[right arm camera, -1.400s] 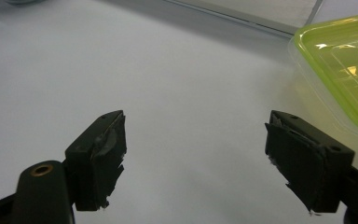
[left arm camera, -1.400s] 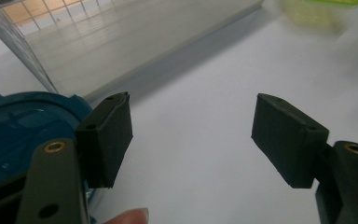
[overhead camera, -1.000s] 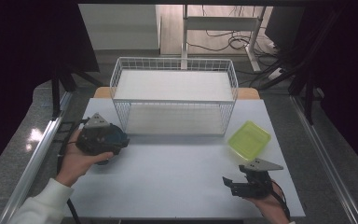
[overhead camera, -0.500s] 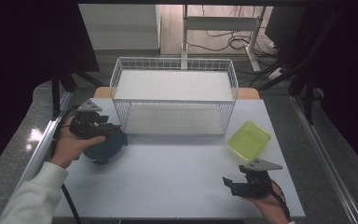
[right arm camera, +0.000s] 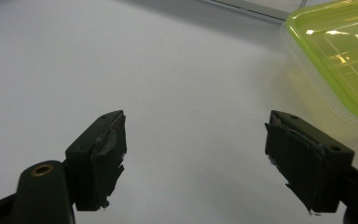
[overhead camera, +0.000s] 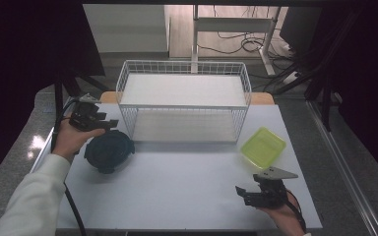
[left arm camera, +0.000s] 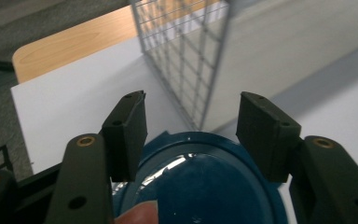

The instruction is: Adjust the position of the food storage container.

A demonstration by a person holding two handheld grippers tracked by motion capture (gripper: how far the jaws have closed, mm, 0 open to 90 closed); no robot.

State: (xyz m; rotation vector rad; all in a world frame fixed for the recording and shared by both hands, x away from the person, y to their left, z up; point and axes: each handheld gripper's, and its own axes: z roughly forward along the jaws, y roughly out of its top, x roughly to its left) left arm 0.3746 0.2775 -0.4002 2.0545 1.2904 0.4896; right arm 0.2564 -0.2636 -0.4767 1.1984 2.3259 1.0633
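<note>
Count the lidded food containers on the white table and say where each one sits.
2. The dark blue round container sits left of the wire basket, beside the left gripper. The yellow-green square container sits at the basket's right front corner.

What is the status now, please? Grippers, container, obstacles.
Left gripper open, above the blue container. Right gripper open, empty, near the green container. Wire rack stands close behind the blue one.
</note>
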